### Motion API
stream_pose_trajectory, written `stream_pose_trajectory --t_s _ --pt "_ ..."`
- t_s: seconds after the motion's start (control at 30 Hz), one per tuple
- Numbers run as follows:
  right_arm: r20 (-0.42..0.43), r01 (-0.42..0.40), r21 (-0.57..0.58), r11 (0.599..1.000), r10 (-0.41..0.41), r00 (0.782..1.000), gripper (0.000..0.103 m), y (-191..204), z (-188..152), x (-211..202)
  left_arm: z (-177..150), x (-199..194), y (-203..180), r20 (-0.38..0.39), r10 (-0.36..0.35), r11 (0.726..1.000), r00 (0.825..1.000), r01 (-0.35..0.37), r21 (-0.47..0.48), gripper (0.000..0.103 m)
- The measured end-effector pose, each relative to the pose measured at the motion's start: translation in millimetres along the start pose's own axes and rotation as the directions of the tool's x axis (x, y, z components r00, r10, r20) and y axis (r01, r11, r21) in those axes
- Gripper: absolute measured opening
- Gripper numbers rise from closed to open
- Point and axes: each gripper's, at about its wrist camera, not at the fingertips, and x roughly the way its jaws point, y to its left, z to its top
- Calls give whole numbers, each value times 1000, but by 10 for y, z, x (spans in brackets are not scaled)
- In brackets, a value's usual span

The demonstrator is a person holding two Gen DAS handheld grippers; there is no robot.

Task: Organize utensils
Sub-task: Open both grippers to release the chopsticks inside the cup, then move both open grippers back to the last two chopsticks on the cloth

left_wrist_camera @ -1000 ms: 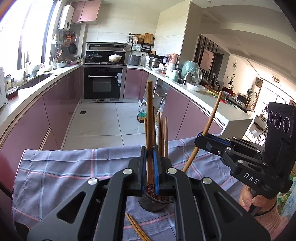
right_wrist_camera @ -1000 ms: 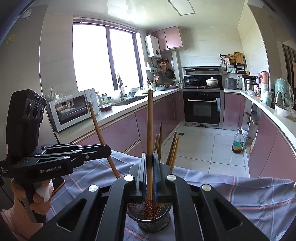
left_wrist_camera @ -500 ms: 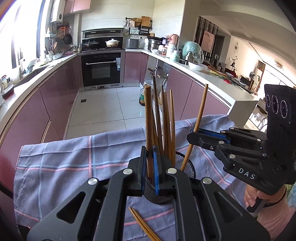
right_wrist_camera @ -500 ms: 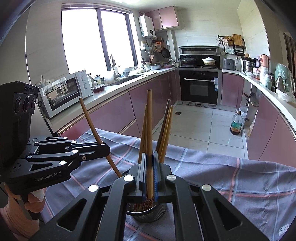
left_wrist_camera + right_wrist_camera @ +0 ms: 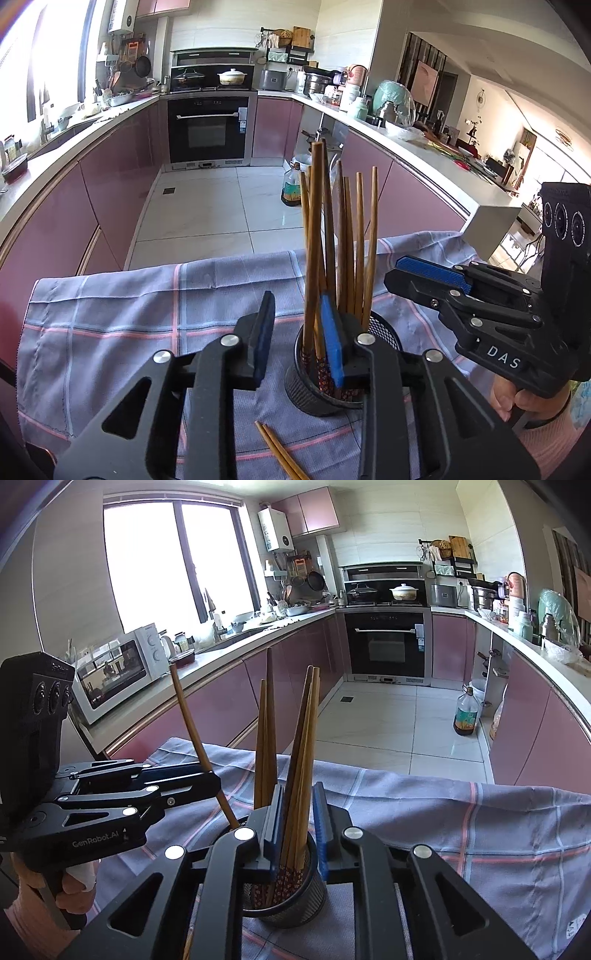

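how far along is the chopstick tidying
Mostly done: a bunch of chopsticks stands in the mesh holder. In hand: both grippers' jaws are opening, the left gripper and right gripper letting a chopstick each drop into the holder. Left: two loose chopsticks on the checked cloth.

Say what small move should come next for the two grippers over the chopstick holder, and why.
Probably lift both grippers clear. The left gripper and right gripper are opening, their chopsticks already standing in the mesh holder. Then go for the two loose chopsticks on the cloth.
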Motion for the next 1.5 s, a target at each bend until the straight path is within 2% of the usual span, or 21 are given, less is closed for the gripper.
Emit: stream_pose_trajectory --t_s 0.13,0.23,0.4,0.67,0.9,1.13,1.2,1.3,1.5 --pt "3 -1 -4 1000 1 1000 19 -14 -31 -26 -17 -46 41 20 -7 1000 1000 7 -8 30" --pt "6 3 -15 1000 -3 1000 27 13 -50 -30 -38 -68 70 23 -7 1000 1000 7 -15 30" --pt "16 -4 -36 999 5 1000 27 102 -88 -93 -155 -130 131 33 15 1000 999 -14 -27 33" --pt "13 -80 -95 992 81 997 33 312 -261 -320 -516 -332 244 46 75 997 996 -74 -22 41" --pt "-109 -153 -132 979 139 984 35 554 -679 -182 -1035 -384 461 -10 116 992 993 -116 -58 44" --pt "-266 -189 -105 976 155 951 35 703 -1098 175 -1424 -327 590 -65 128 986 990 -134 -95 47" --pt "-290 -190 -109 976 152 945 35 744 -1192 225 -1504 -318 579 -71 151 984 986 -157 -87 47" --pt "-308 -192 -108 975 151 939 35 785 -1282 254 -1580 -300 567 -86 132 985 988 -141 -103 47" --pt "-320 -183 -98 978 143 937 35 805 -1386 245 -1666 -266 489 -105 141 983 984 -151 -100 47"
